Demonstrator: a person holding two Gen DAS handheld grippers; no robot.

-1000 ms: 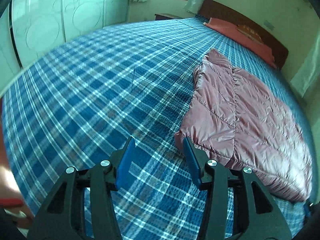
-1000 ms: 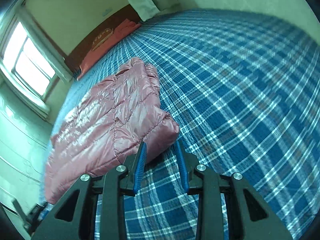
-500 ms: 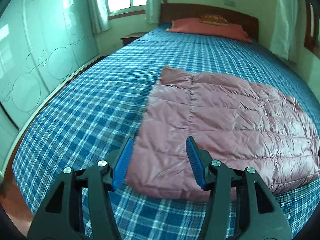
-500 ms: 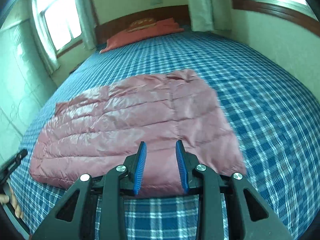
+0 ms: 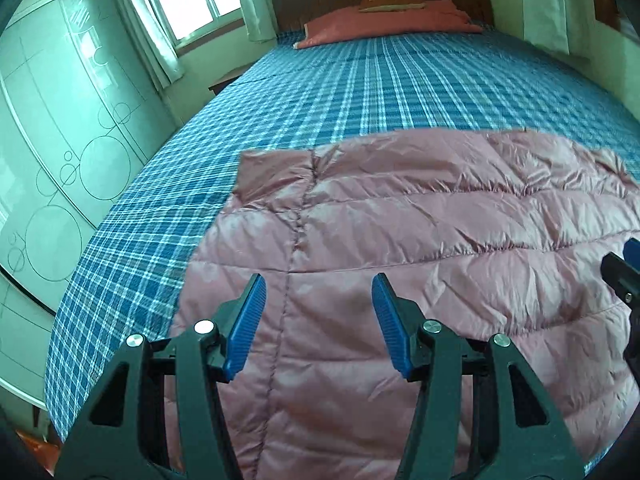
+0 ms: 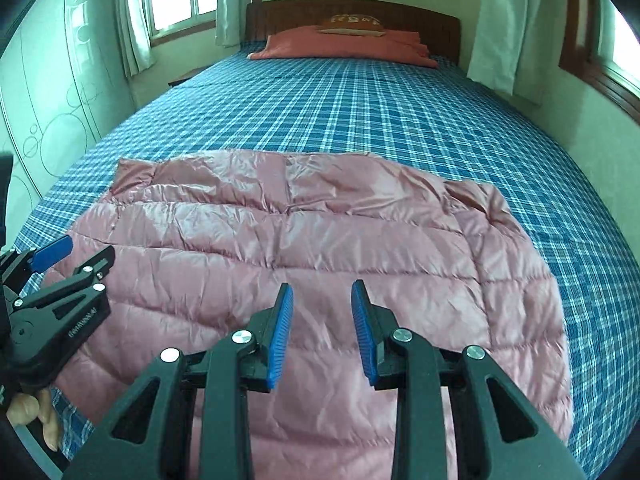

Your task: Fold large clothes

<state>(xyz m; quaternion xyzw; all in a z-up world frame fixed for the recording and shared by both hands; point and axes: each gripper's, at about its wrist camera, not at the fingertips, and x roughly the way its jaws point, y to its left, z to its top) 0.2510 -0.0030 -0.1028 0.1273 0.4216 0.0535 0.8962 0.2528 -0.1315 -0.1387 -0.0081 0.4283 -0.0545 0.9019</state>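
Both tongs, left [image 5: 318,320] and right [image 6: 322,330], hover spread and empty over the pink jacket [image 6: 304,264] lying flat across the bed [image 6: 360,112], seemingly lining up a fold: next, each should pinch the 6 o'clock hem.

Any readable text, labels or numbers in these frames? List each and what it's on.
Left gripper side plate: white print, upside down and too small to read.
Cushion on the pillow: pale marks, too blurred to read.
Jacket, sheet, wardrobe: no text seen.
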